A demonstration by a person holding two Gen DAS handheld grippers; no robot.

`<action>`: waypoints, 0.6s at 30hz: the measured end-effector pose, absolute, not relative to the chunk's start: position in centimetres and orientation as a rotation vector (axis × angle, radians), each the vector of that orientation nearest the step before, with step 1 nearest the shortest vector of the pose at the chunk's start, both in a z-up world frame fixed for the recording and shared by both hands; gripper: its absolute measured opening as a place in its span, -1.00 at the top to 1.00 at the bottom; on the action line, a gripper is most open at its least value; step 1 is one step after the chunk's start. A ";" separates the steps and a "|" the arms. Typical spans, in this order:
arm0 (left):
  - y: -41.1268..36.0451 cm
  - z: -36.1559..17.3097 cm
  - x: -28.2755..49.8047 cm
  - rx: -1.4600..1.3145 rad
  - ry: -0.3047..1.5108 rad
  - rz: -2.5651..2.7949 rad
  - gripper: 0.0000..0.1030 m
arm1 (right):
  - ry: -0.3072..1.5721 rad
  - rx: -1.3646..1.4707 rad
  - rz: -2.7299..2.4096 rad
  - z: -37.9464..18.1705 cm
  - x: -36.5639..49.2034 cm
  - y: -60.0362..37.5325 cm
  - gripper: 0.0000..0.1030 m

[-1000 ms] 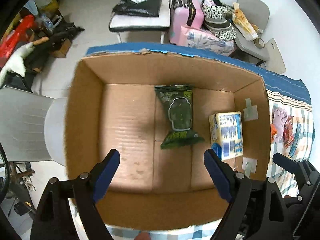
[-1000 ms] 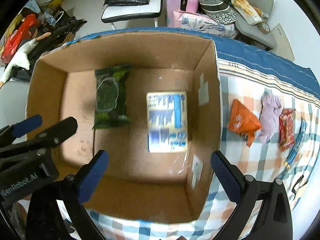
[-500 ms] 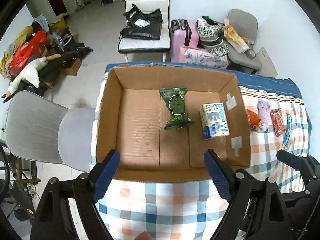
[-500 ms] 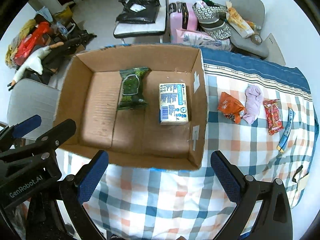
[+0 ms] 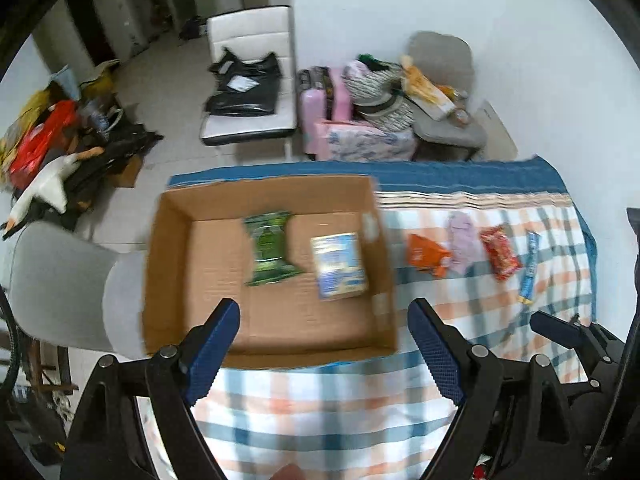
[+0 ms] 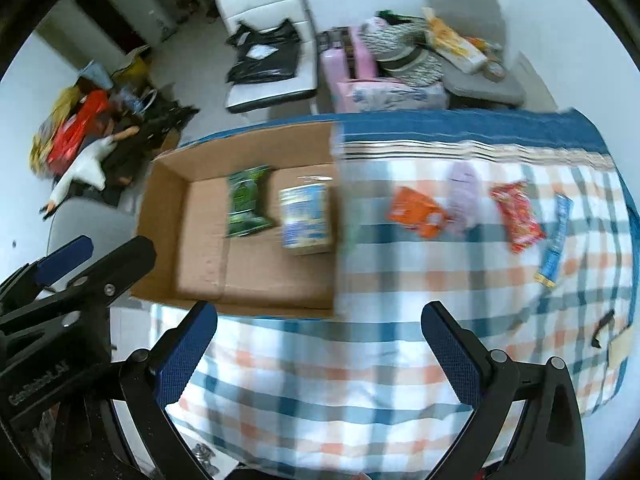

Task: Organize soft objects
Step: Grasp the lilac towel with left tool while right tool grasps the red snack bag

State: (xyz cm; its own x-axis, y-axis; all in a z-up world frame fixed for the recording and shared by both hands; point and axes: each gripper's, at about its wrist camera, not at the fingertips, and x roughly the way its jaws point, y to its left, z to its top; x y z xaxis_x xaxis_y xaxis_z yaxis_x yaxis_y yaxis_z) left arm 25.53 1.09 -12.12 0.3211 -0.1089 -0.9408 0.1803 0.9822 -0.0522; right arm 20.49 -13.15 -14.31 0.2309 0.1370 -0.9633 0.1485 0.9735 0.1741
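- Over the near edge of the checked cloth on the worktop (image 5: pixel 320 408), I see my left claw (image 5: pixel 324 344) spread wide with nothing between its blue pads.
- My right claw (image 6: pixel 320 348) is likewise wide apart and grips nothing; it hangs over bare cloth, to the right of the cardboard box (image 6: pixel 160 216).
- I take the cardboard box (image 5: pixel 168 280) as my landmark: it sits open-topped at the left end of the worktop.
- Inside the box, the green packet (image 5: pixel 272 252) lies flat near the middle of the floor, and the blue-and-yellow pack (image 5: pixel 338 266) lies just beside it, close to the box's right wall.
- Right of the box, on the cloth, I count four loose things in a row: the orange pouch (image 6: pixel 416 212) nearest the box, then the lilac soft piece (image 6: pixel 462 196) touching or overlapping it, then the red packet (image 6: pixel 518 216), then the blue stick pack (image 6: pixel 554 236) farthest out.
- Both views are blurred, so I cannot read any print on the packs.
- Behind the box, off the worktop, stands a white chair (image 5: pixel 248 80) carrying black bags, and a pink suitcase (image 5: pixel 316 104) stands to its right.
- Left of the box, a grey chair (image 5: pixel 60 288) sits against the worktop's end.
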 end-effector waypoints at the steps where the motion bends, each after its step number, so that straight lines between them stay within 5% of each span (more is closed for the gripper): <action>1: -0.4 -12.3 25.9 0.067 1.238 -0.209 -0.67 | 1.347 0.263 -0.043 -14.6 20.4 -15.7 -1.00; 16: -22.0 -28.3 34.4 0.123 1.554 -0.323 -0.66 | 1.508 0.383 -0.228 -27.3 25.6 -40.1 -1.00; 18: -22.7 -30.4 35.3 0.122 1.600 -0.312 -0.48 | 1.527 0.378 -0.228 -29.1 26.7 -41.1 -1.00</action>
State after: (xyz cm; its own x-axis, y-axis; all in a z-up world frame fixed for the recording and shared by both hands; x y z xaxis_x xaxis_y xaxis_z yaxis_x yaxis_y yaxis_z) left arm 35.35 -22.69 -30.43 -0.0575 -0.1126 -0.9920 0.2686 0.9552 -0.1241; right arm 26.74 -41.06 -29.05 0.0386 0.0896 -0.9952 0.3760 0.9215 0.0976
